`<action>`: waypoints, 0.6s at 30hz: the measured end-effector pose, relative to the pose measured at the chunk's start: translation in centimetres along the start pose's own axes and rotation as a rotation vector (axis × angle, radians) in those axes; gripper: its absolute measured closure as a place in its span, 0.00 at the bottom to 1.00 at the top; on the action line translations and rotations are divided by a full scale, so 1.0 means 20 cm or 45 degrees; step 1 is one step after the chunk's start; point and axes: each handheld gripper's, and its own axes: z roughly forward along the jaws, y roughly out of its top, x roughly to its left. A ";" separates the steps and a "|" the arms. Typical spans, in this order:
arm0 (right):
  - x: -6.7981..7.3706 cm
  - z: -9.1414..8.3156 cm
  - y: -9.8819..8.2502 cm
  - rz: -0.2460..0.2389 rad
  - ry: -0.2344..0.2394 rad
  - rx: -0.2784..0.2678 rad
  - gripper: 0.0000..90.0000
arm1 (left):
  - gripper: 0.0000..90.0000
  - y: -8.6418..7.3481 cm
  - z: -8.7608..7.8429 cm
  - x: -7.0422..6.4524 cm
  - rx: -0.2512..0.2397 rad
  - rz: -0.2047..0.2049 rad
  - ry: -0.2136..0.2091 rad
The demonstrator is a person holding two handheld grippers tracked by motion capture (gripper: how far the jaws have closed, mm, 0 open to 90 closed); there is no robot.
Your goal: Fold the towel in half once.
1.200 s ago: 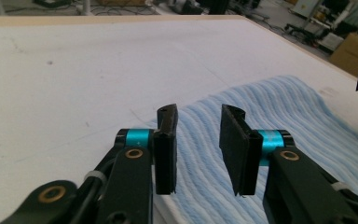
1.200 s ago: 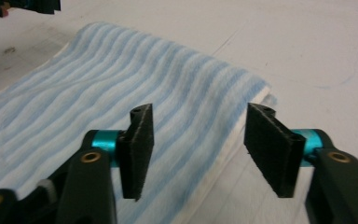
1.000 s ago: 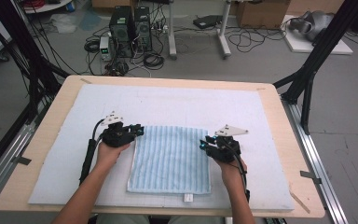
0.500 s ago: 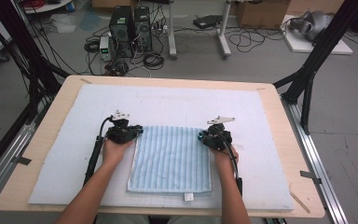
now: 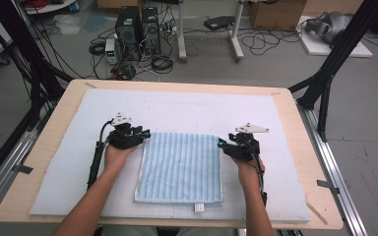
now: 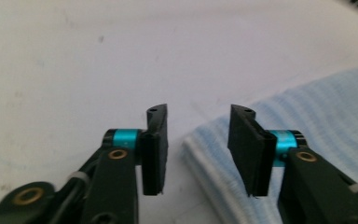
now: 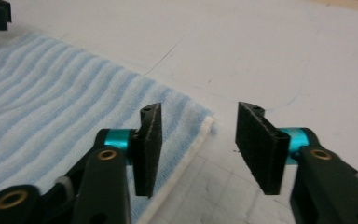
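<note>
The folded blue striped towel (image 5: 181,166) lies flat on the white mat (image 5: 187,110), long axis and stripes running away from the person. The left gripper (image 5: 145,133) and right gripper (image 5: 220,143) flank its far corners, jaws just opened, apart, gripping nothing. The left gripper view reveals stacked folded layers at the towel's corner (image 6: 200,144).

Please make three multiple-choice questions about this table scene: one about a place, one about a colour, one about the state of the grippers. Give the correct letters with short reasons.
1. Where does the towel lie?
A. between the two grippers
B. on the floor
C. over the left gripper

2. What colour are the towel's stripes?
A. red
B. light blue
C. green

3. How do the jaws of the left gripper and right gripper stand?
A. clamped on the towel
B. apart, nothing between the pads
C. shut empty

Answers: A, one gripper at each far corner; B, blue and white lines; B, both have just been opening, gaps show mat and towel edge.
</note>
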 end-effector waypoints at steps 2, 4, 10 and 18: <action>-0.01 -0.04 0.00 -0.009 -0.018 -0.012 0.41 | 0.52 0.02 -0.03 0.00 -0.023 0.004 -0.060; -0.02 -0.07 0.01 -0.006 -0.027 -0.010 0.30 | 0.44 0.03 -0.06 0.00 0.011 -0.028 -0.145; -0.03 -0.16 0.00 -0.059 0.004 -0.024 0.15 | 0.26 0.04 -0.16 0.00 0.025 0.062 -0.250; -0.02 -0.24 -0.03 -0.147 0.065 -0.072 0.13 | 0.28 0.05 -0.29 -0.01 -0.071 0.212 -0.286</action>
